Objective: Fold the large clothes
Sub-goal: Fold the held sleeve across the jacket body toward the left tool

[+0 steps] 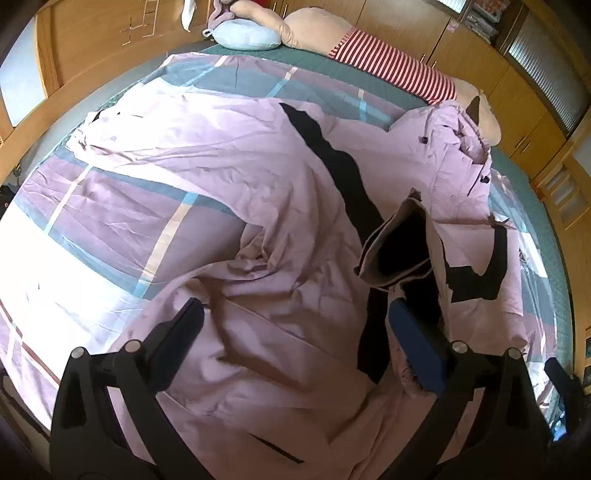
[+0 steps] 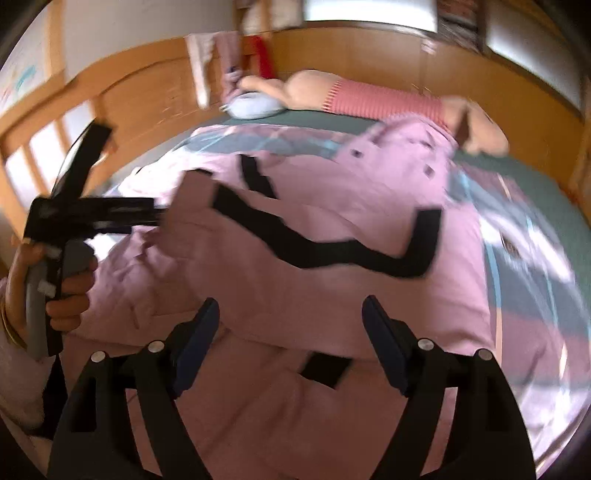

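Observation:
A large pink coat (image 1: 258, 177) with black trim lies spread and rumpled on the bed; it also shows in the right wrist view (image 2: 332, 206). Its black-lined sleeve cuff (image 1: 399, 243) stands up just beyond my left gripper's right finger. My left gripper (image 1: 295, 314) is open, low over the coat's near part, holding nothing. My right gripper (image 2: 290, 314) is open above the coat's near edge. The left gripper's body (image 2: 92, 218), held in a hand, shows at the left of the right wrist view.
The bed has a pink, grey and blue checked cover (image 1: 110, 206). A pale blue cushion (image 1: 247, 35) and a plush toy in a red-striped shirt (image 1: 388, 62) lie at the far edge. Wooden cabinets (image 1: 110, 33) surround the bed.

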Tool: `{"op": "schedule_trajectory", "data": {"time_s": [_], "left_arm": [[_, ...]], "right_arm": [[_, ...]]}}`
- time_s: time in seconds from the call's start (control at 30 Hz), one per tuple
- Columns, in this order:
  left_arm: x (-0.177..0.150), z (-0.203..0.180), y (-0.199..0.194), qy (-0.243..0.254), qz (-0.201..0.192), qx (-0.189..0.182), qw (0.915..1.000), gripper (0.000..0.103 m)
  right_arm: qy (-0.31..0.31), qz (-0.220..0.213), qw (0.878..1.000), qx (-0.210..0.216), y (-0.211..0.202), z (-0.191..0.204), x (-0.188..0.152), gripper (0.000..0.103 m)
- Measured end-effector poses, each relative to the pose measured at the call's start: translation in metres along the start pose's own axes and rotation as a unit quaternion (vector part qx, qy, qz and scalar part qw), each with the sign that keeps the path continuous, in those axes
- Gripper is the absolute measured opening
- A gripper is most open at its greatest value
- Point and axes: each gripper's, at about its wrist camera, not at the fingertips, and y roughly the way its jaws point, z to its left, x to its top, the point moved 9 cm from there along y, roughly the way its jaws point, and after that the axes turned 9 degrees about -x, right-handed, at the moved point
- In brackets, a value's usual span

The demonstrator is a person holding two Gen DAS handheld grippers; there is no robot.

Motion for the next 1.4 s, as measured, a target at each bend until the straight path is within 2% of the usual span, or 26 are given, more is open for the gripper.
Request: {"op": "schedule_trajectory", "data": {"time_s": [0.1, 0.13, 0.17, 0.2, 0.27, 0.33, 0.47, 0.53, 0.63, 0.7, 0.77, 0.9, 1.0, 1.1, 1.17, 1.2, 1.23, 1.27, 1.3, 1.37, 1.4], "left_arm": [[0.001, -0.005, -0.001, -0.010, -0.024, -0.021, 0.9994, 0.101], [0.001, -0.007, -0.001, -0.014, -0.032, -0.025, 0.9991, 0.101], [0.000, -0.008, -0.001, -0.018, -0.041, -0.028, 0.9986, 0.101], [0.000, -0.010, -0.001, -0.022, -0.049, -0.031, 0.9980, 0.101], [-0.002, -0.015, -0.004, -0.032, -0.071, -0.048, 0.9958, 0.101], [-0.003, -0.022, -0.007, -0.045, -0.088, -0.080, 0.9918, 0.101], [-0.007, -0.024, -0.009, -0.078, -0.080, -0.125, 0.9859, 0.101], [-0.002, -0.018, -0.016, -0.101, -0.090, -0.157, 0.9783, 0.101], [0.008, -0.002, -0.028, -0.127, -0.107, -0.161, 0.9729, 0.101], [0.011, -0.001, -0.025, -0.125, -0.090, -0.171, 0.9731, 0.101], [0.005, -0.009, -0.012, -0.117, -0.042, -0.187, 0.9745, 0.101], [-0.016, -0.036, 0.010, -0.084, 0.022, -0.206, 0.9747, 0.101], [-0.026, -0.054, 0.024, -0.022, 0.037, -0.159, 0.9863, 0.101], [-0.026, -0.055, 0.033, -0.006, 0.029, -0.139, 0.9898, 0.101], [-0.025, -0.056, 0.041, 0.001, 0.034, -0.137, 0.9900, 0.100], [-0.025, -0.055, 0.043, 0.004, 0.034, -0.132, 0.9906, 0.091], [-0.025, -0.054, 0.046, 0.010, 0.032, -0.120, 0.9922, 0.078], [-0.026, -0.050, 0.046, 0.016, 0.032, -0.110, 0.9932, 0.073], [-0.028, -0.053, 0.048, 0.027, 0.035, -0.102, 0.9938, 0.065], [-0.031, -0.054, 0.047, 0.039, 0.039, -0.104, 0.9930, 0.059], [-0.032, -0.058, 0.045, 0.047, 0.039, -0.109, 0.9922, 0.059]], "right_arm": [[0.082, 0.016, 0.996, 0.024, 0.032, -0.042, -0.038, 0.088], [0.126, 0.039, 0.991, 0.024, 0.048, -0.057, -0.054, 0.088], [0.181, 0.090, 0.979, 0.012, 0.071, -0.071, -0.074, 0.088], [0.205, 0.108, 0.973, 0.022, 0.079, -0.074, -0.079, 0.088], [0.213, 0.096, 0.972, 0.026, 0.075, -0.072, -0.073, 0.088], [0.208, 0.093, 0.973, 0.027, 0.074, -0.066, -0.070, 0.089], [0.178, 0.091, 0.980, 0.004, 0.079, -0.053, -0.076, 0.091], [0.166, 0.090, 0.982, -0.003, 0.080, -0.049, -0.076, 0.094], [0.153, 0.088, 0.984, -0.013, 0.082, -0.048, -0.080, 0.097], [0.154, 0.089, 0.984, -0.012, 0.081, -0.051, -0.082, 0.097], [0.177, 0.086, 0.981, 0.003, 0.079, -0.057, -0.079, 0.097], [0.270, 0.082, 0.956, 0.078, 0.071, -0.072, -0.072, 0.097], [0.293, 0.082, 0.948, 0.091, 0.071, -0.073, -0.070, 0.097], [0.310, 0.081, 0.943, 0.090, 0.071, -0.078, -0.065, 0.095], [0.331, 0.090, 0.934, 0.096, 0.073, -0.085, -0.056, 0.074], [0.337, 0.100, 0.931, 0.094, 0.076, -0.090, -0.052, 0.070], [0.340, 0.105, 0.930, 0.091, 0.077, -0.097, -0.050, 0.062], [0.347, 0.106, 0.928, 0.089, 0.080, -0.108, -0.046, 0.053], [0.354, 0.104, 0.925, 0.092, 0.082, -0.116, -0.045, 0.048], [0.387, 0.105, 0.911, 0.099, 0.089, -0.133, -0.051, 0.024], [0.421, 0.111, 0.893, 0.112, 0.092, -0.144, -0.059, 0.017]]}}
